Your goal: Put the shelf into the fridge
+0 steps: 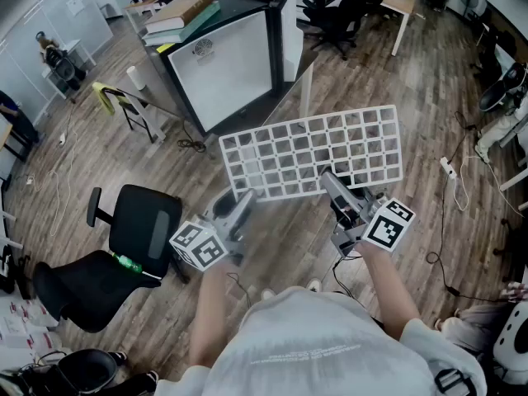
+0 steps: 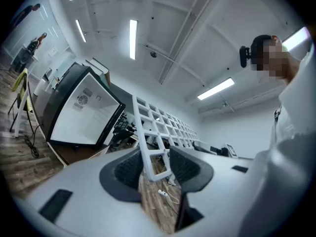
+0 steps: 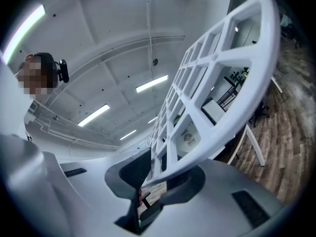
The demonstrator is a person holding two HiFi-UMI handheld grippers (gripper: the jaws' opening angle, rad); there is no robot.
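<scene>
Now the left claw (image 1: 241, 203) is clenching the near left corner of the white grid shelf (image 1: 313, 153), and the right claw (image 1: 332, 184) is grasping its near edge. The shelf is hanging level above the wooden floor (image 1: 272, 238), near the fridge (image 1: 223, 68).

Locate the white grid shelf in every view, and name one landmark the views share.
Head view: shelf at centre, held up above the floor.
Left gripper view: shelf rises from between the fingers, at centre.
Right gripper view: shelf sweeps from the fingers to the upper right.
Shared landmark: the fridge, beyond the shelf.
</scene>
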